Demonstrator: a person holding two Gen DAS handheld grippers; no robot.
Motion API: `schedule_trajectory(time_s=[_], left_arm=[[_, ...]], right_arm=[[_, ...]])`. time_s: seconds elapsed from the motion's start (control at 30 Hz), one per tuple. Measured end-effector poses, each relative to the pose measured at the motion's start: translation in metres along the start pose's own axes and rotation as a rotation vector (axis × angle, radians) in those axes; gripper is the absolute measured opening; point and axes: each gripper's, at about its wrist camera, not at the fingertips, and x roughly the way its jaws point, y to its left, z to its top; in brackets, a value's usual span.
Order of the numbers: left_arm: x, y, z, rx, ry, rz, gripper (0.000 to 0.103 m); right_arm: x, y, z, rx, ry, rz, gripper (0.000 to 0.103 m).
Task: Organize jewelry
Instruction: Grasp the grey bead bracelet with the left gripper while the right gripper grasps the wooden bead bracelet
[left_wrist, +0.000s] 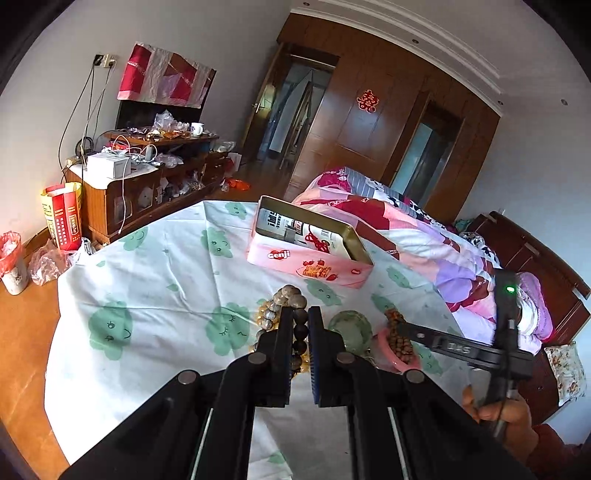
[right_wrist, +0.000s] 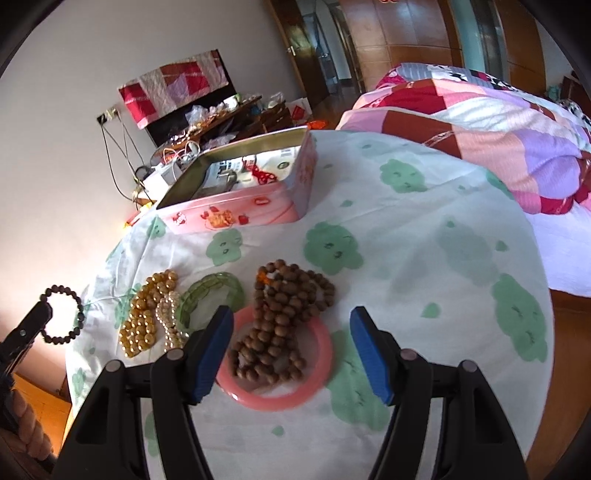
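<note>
The right tool hangs open over a pink bangle and the brown bead strand lying across it. The left tool grips a dark bead bracelet beyond the worktop's left edge. An open pink tin sits near the far edge.

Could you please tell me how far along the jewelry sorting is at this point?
Early. The pink tin holds only a red item. The left gripper holds a dark bead bracelet. Amber beads, pearls, green bangle, brown beads and pink bangle wait below the open right gripper.

Soft daylight, left-edge glare, heavy fisheye warp, dark corners.
</note>
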Motion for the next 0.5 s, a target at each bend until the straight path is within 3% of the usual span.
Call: schedule_trajectory(time_s=[0.17,0.2,0.27,0.5], left_arm=[[0.002,-0.001,-0.001,0.002,0.012,0.012,0.007],[0.002,-0.001,-0.001,0.002,0.013,0.012,0.007],[0.004,-0.002,-0.003,0.004,0.02,0.01,0.007],[0.007,-0.007,-0.003,0.017,0.024,0.011,0.007]], right_arm=[[0.024,0.009,0.002,-0.033,0.067,-0.004,0.068],[0.024,0.008,0.004,-0.025,0.063,0.008,0.062],[0.023,0.006,0.006,-0.035,0.06,0.009,0.034],[0.014,-0.005,0.009,0.003,0.047,0.059,0.026]])
